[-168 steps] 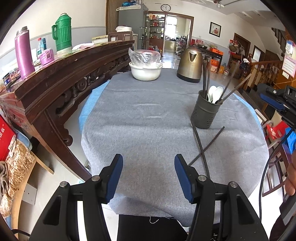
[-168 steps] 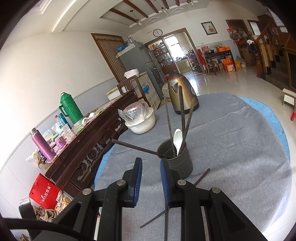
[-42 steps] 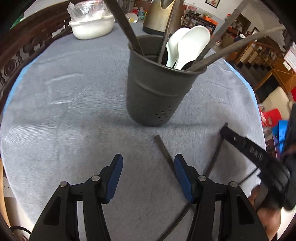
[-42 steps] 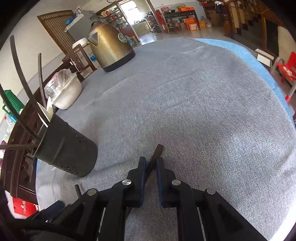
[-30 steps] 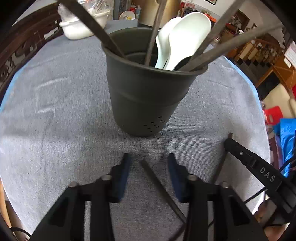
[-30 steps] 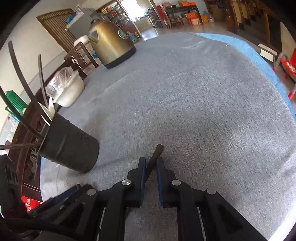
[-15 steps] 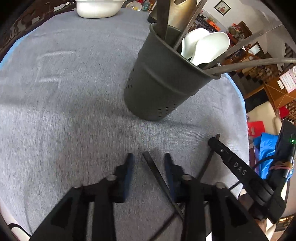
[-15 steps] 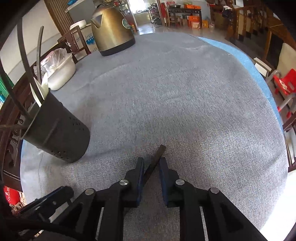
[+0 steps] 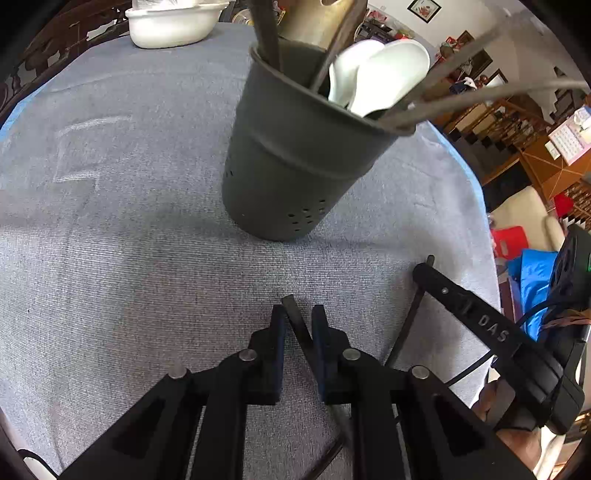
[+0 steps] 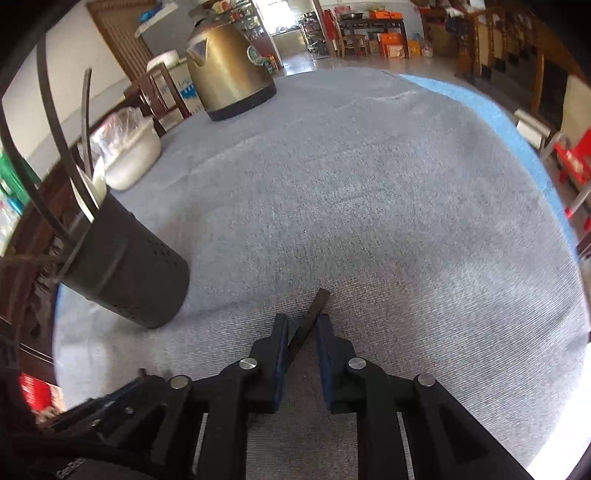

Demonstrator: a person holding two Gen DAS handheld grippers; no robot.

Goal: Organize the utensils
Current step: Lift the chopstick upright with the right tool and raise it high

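Chopsticks sit clamped in both tongs: left tongs [image 9: 298, 320] just closing, right tongs [image 10: 300, 328] gripping.

Utensil holder [image 9: 295, 162] blocks ahead; grey cloth [image 10: 406, 203] lies open.

The left gripper [image 9: 297, 321] has just closed on a dark chopstick [image 9: 299, 328] before the utensil holder [image 9: 295, 162].

Daylight fills both views, brightest from the far doorway [image 10: 291, 26] behind the kettle [image 10: 229, 74], and the grey tablecloth [image 9: 129, 229] glares white at its near right edge in the right wrist view. The utensil holder [image 9: 295, 166] casts a soft shadow on the cloth toward the near side. Fisheye distortion bends the edges into black corners, and the chopsticks [image 9: 480, 92] in the holder smear with blur.
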